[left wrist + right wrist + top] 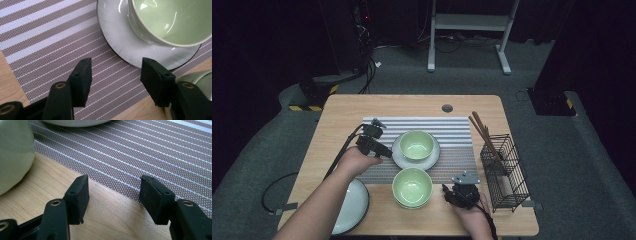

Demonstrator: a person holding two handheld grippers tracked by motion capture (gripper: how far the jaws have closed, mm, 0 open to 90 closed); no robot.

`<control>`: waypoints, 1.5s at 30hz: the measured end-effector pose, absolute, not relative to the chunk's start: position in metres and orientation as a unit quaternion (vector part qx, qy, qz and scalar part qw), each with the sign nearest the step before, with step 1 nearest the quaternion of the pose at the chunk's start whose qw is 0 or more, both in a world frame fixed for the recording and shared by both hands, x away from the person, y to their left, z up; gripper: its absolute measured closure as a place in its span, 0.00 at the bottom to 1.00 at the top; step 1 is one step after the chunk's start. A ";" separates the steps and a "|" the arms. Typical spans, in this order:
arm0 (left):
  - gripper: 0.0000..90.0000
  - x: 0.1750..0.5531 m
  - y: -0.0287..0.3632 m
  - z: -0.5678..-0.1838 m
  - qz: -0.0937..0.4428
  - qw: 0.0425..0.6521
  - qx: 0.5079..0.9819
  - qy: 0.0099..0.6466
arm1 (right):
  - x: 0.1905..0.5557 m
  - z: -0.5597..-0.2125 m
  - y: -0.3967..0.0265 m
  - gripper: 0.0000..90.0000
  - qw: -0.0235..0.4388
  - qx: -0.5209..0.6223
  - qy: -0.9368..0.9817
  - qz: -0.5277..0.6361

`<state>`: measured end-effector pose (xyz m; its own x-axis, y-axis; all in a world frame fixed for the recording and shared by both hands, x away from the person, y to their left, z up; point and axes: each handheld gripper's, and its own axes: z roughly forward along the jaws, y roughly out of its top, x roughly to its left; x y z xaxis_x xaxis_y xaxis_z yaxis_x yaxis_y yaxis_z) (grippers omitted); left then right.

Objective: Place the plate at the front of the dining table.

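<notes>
A pale green bowl (pixel 416 144) sits in a white plate (pixel 398 157) on the striped placemat (pixel 452 131). A second green bowl (pixel 412 186) stands on the wood just in front of the mat. My left gripper (pixel 386 152) hovers at the plate's left edge. In the left gripper view my left gripper (pixel 116 67) is open over the mat, and the plate (pixel 120 42) with its bowl (pixel 170 20) lies just beyond the tips. My right gripper (pixel 446 193) rests to the right of the near bowl. In the right gripper view my right gripper (pixel 113 185) is open and the near bowl (pixel 12 155) is at left.
Another white plate (pixel 354 205) lies at the table's front left corner, partly under the left forearm. A black wire basket (pixel 504 172) stands at the right edge with brown chopsticks (pixel 482 131) leaning out of it. A grey cable port (pixel 447 108) marks the far side.
</notes>
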<state>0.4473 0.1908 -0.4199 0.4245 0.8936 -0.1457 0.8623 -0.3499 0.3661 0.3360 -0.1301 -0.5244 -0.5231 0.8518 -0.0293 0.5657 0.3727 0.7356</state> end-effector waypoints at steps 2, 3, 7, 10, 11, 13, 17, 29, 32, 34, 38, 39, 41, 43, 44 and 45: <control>0.47 0.443 0.193 -0.422 0.047 0.201 0.821 0.532 | 0.336 -0.524 -0.130 0.45 0.207 0.442 0.802 0.344; 0.47 0.440 0.194 -0.423 0.045 0.206 0.820 0.532 | 0.336 -0.524 -0.130 0.45 0.207 0.443 0.802 0.344; 0.47 0.433 0.200 -0.429 0.050 0.212 0.822 0.525 | 0.336 -0.524 -0.130 0.45 0.207 0.442 0.802 0.343; 0.47 0.427 0.205 -0.432 0.053 0.220 0.822 0.523 | 0.336 -0.524 -0.130 0.45 0.207 0.442 0.803 0.343; 0.47 0.424 0.207 -0.434 0.057 0.220 0.824 0.519 | 0.336 -0.524 -0.130 0.45 0.207 0.442 0.803 0.343; 0.47 0.420 0.210 -0.436 0.061 0.227 0.823 0.517 | 0.336 -0.524 -0.130 0.45 0.207 0.442 0.803 0.343; 0.48 0.410 0.219 -0.442 0.068 0.240 0.821 0.513 | 0.336 -0.524 -0.130 0.45 0.207 0.442 0.802 0.343; 0.50 0.380 0.243 -0.457 0.080 0.267 0.821 0.498 | 0.336 -0.524 -0.130 0.45 0.207 0.443 0.802 0.343; 0.50 0.372 0.249 -0.459 0.086 0.277 0.820 0.494 | 0.336 -0.524 -0.130 0.45 0.207 0.443 0.802 0.343; 0.50 0.366 0.253 -0.458 0.095 0.285 0.818 0.490 | 0.336 -0.524 -0.130 0.45 0.207 0.443 0.802 0.343; 0.53 0.355 0.265 -0.456 0.113 0.307 0.810 0.487 | 0.336 -0.524 -0.130 0.45 0.207 0.443 0.802 0.343; 0.54 0.352 0.269 -0.455 0.118 0.311 0.807 0.488 | 0.336 -0.524 -0.130 0.45 0.207 0.443 0.802 0.343; 0.56 0.346 0.279 -0.455 0.128 0.320 0.801 0.490 | 0.336 -0.524 -0.130 0.45 0.207 0.443 0.802 0.343; 0.59 0.342 0.289 -0.456 0.131 0.334 0.792 0.494 | 0.336 -0.524 -0.130 0.45 0.207 0.443 0.802 0.343; 0.60 0.340 0.293 -0.456 0.134 0.340 0.788 0.496 | 0.336 -0.524 -0.130 0.45 0.207 0.443 0.802 0.343; 0.61 0.337 0.301 -0.455 0.141 0.346 0.783 0.497 | 0.336 -0.524 -0.130 0.45 0.208 0.443 0.802 0.343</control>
<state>0.3367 0.3013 -0.4551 0.4656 0.8763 -0.1236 0.6815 -0.2659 0.6818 0.3358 -0.1299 -0.5244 -0.5216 0.8527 -0.0291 0.5680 0.3725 0.7339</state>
